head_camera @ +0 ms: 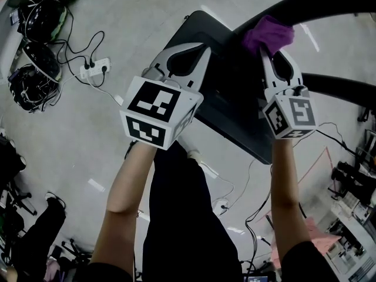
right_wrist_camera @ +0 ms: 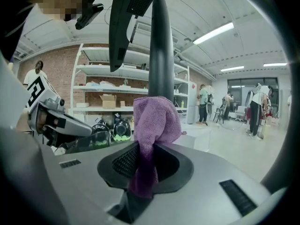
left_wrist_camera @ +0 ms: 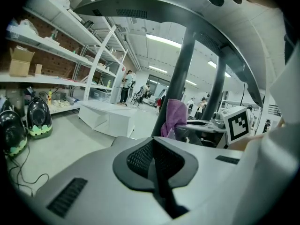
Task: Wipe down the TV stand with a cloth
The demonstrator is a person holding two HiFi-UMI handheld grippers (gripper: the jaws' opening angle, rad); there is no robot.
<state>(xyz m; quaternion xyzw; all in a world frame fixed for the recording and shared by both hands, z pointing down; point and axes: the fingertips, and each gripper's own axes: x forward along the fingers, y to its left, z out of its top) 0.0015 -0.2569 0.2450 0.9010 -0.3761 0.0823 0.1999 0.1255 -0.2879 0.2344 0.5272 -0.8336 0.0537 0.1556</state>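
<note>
**Cloth at the post, wiping about to run**

We hold the purple cloth (right_wrist_camera: 155, 118) in the right gripper (head_camera: 275, 53). Its fingers (right_wrist_camera: 117, 163) are pinched tight on a fold of it, and the rest bunches out past the tips. The bunched end sits right against the dark upright post (right_wrist_camera: 161, 64) of the TV stand (head_camera: 235, 116), on the far right side of the flat black base. From the right gripper view it looks to be touching the post, though we cannot be sure of the contact.

The left gripper (left_wrist_camera: 153, 146) hangs over the near left part of the base. Its fingers (left_wrist_camera: 138, 158) are pressed together with nothing between them, so it plays no part in the wipe for now. A power strip (head_camera: 94, 68) and its cables lie on the floor (head_camera: 70, 134) well off to the left, clear of the stand.

We judge the step in hand to be the wiping itself, at its start, with the cloth brought to the post and much of the stand not yet covered. The next move calls for a steady press of the cloth onto the post, a stroke along it, and then a pass down onto the base. The grip must stay firm enough that the cloth does not drag out of the fingers.
</note>
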